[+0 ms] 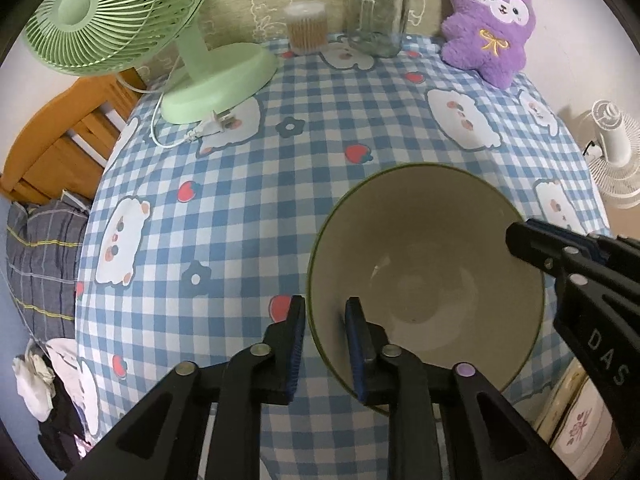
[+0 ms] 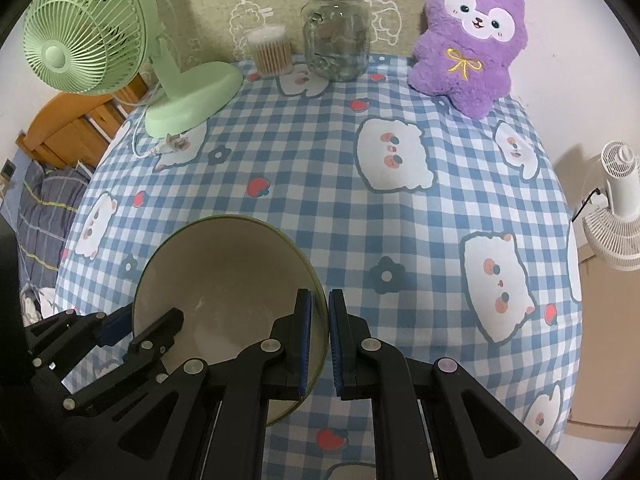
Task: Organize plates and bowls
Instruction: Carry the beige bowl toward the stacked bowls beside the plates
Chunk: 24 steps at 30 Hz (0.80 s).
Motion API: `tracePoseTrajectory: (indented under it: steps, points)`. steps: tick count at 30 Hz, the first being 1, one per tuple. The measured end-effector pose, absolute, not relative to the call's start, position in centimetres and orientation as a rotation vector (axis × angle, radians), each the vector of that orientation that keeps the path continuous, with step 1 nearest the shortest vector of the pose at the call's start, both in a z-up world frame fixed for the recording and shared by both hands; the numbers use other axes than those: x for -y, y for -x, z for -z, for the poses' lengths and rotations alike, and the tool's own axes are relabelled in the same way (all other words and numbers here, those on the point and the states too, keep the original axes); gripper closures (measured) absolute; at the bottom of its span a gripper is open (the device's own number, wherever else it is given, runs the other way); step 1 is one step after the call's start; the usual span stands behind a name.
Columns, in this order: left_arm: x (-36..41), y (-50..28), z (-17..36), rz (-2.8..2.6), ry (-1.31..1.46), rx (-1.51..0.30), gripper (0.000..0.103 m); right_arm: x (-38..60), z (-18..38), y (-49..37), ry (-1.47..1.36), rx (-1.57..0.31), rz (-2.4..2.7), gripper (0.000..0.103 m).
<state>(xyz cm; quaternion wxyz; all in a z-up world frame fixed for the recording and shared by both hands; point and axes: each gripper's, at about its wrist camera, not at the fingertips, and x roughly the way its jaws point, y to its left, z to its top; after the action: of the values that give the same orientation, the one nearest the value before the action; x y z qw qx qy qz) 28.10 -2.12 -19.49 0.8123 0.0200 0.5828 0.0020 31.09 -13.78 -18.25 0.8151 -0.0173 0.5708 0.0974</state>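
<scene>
A cream bowl with a green rim [image 1: 428, 276] sits at the near side of the checked tablecloth; it also shows in the right wrist view [image 2: 228, 280]. My left gripper [image 1: 326, 340] straddles the bowl's left rim, one finger outside and one inside, with a gap still visible on both sides of the wall. My right gripper [image 2: 320, 340] is closed on the bowl's right rim, one pad inside and one outside. Each gripper shows in the other's view, the right gripper [image 1: 532, 244] at right and the left gripper [image 2: 136, 328] at left.
At the table's far edge stand a green fan [image 1: 120, 20] with its cord and plug [image 1: 208, 126], a cotton-swab tub [image 1: 306, 26], a glass jar [image 1: 378, 12] and a purple plush toy [image 1: 490, 20]. A white fan [image 2: 616, 208] stands off the table's right side.
</scene>
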Motion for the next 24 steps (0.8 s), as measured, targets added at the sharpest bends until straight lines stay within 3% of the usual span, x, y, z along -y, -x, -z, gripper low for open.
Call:
tracePoseTrajectory:
  steps: [24]
  points:
    - [2.5,-27.3,19.3,-0.016,-0.052,-1.238,0.092,13.6,18.7,-30.1,0.116,-1.254,-0.233,0.092]
